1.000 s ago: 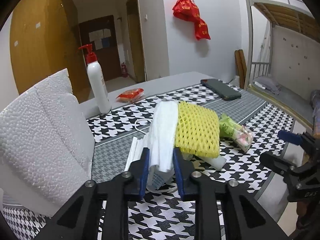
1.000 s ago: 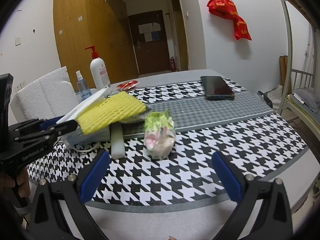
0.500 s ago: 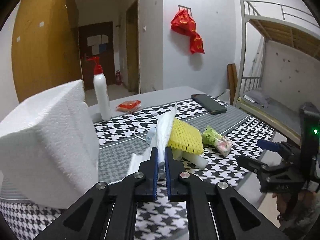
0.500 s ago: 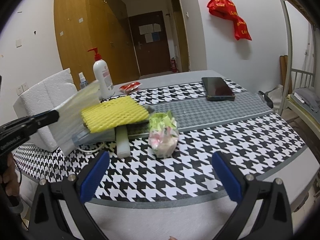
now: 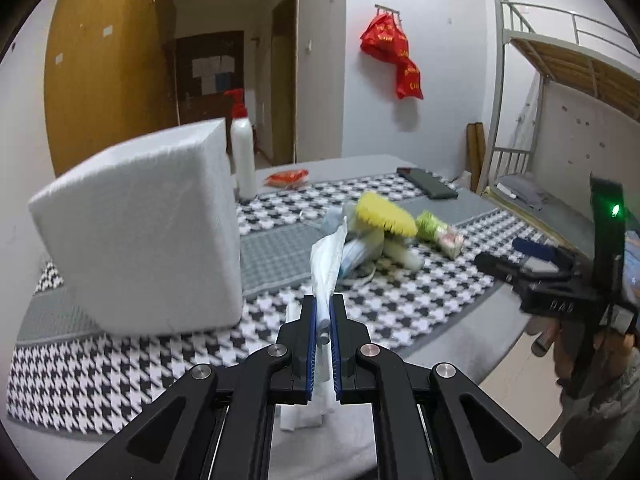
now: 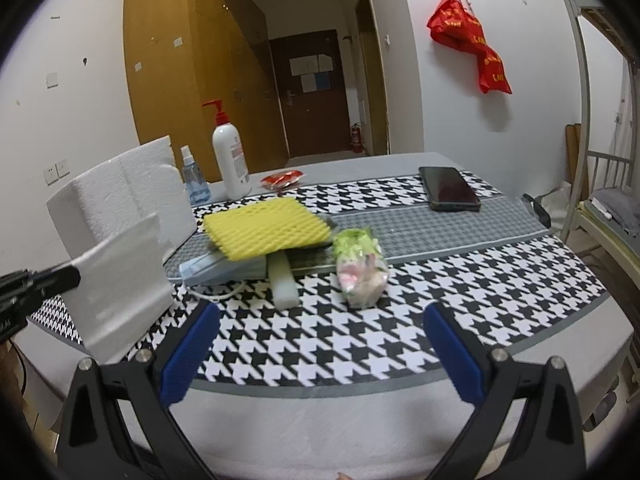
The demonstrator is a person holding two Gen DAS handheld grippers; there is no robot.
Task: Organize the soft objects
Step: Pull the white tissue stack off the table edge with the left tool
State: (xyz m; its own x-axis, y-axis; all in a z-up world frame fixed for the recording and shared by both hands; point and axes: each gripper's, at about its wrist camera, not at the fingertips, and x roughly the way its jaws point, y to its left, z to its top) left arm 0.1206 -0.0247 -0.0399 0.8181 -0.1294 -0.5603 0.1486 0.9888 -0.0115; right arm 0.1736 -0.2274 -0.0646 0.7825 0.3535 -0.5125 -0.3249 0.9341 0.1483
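My left gripper [image 5: 323, 312] is shut on a thin white foam sheet [image 5: 326, 264] and holds it upright above the table's near edge; the sheet also shows in the right wrist view [image 6: 120, 284]. A yellow foam net [image 6: 266, 228] lies on a stack of blue face masks [image 6: 218, 272], beside a white foam stick [image 6: 283, 284] and a green and pink soft packet [image 6: 360, 272]. My right gripper [image 6: 320, 356] is open and empty, low at the table's front edge.
A big white foam block [image 5: 148, 236] stands at the left. A pump bottle [image 6: 229, 160], a small spray bottle [image 6: 193, 182], a red packet [image 6: 282, 178] and a black phone [image 6: 448, 194] sit further back. A bunk bed [image 5: 560, 120] is at the right.
My left gripper closed on the white foam sheet, lifted it off the pile and pulled it back towards the near left edge. The right gripper stayed still and open.
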